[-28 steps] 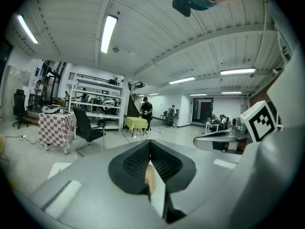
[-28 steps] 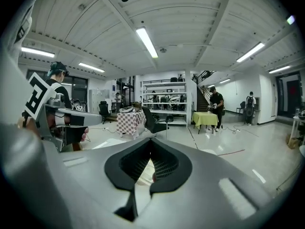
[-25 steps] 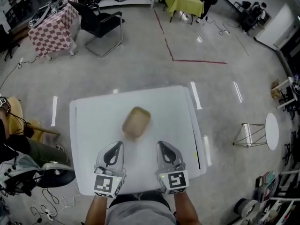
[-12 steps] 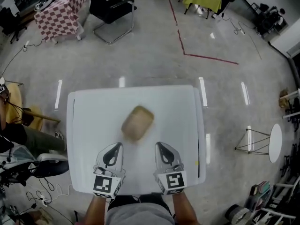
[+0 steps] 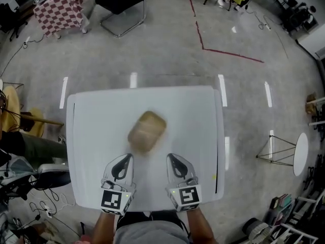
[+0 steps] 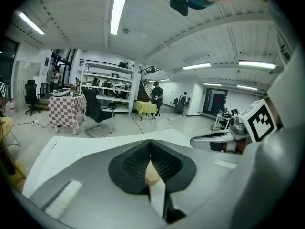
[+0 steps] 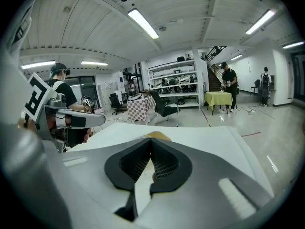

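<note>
Both grippers hover low over the near edge of the white bench, side by side and pointing away from the person. The left gripper has its jaws together with nothing between them, and its own view shows the tips meeting over bare bench. The right gripper is the same: jaws together, holding nothing.

The tan lump lies about mid-bench, just ahead of the two grippers and between their lines, touching neither. It is blurred in the head view, so what it is cannot be told. In the right gripper view only its top shows above the jaw tips.

Risks, as a judgement: with the jaws together, any forward push would shove the lump across the smooth top instead of gripping it, and it could slide toward the far edge. It looks soft and rounded, so a hard or off-centre squeeze from one side might dent it or roll it away. The grippers are near each other and could knock together if both close in at once.
</note>
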Demonstrator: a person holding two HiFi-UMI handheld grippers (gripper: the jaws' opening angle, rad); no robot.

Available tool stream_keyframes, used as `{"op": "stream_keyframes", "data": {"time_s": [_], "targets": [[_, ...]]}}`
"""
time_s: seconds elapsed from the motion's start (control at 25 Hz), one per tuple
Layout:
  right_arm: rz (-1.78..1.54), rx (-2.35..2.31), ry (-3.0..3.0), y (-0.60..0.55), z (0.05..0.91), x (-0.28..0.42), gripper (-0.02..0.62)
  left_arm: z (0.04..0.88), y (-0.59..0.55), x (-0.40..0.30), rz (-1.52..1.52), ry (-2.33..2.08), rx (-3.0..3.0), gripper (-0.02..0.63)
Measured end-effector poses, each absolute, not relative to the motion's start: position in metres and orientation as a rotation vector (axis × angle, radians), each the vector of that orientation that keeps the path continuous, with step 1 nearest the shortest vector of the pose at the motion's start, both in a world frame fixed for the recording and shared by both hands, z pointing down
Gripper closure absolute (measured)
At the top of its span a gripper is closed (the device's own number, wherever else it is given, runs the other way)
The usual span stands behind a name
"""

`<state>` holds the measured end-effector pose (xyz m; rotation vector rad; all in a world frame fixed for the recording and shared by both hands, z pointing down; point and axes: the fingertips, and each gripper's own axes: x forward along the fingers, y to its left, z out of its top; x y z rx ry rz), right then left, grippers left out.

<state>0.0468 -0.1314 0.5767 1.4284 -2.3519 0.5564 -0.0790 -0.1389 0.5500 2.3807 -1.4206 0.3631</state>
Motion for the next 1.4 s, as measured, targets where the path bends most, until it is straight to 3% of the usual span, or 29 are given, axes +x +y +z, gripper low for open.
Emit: {"op": "stream_keyframes", "data": {"time_s": [0.88, 0.96, 1.2, 1.4], "targets": [[0.781, 1.37, -2.298, -0.145, 0.643, 0.051, 0.589, 0.592, -0.143, -0.074, 0.411, -1.419, 2.311, 0.594], [0.838, 1.358, -2.297, -0.147, 0.649, 0.05, 0.516, 0.592, -0.145, -0.074, 0.413, -1.42, 2.304, 0.594], [1.038, 1.379, -2.299, -0.152, 0.665, 0.051, 0.376, 0.598, -0.148, -0.071, 0.413, -1.422, 2.291, 0.594], [1.135, 1.333, -2.302, -0.155, 0.677, 0.044, 0.349, 0.605, -0.152, -0.072, 0.418, -1.419, 2.292, 0.594]]}}
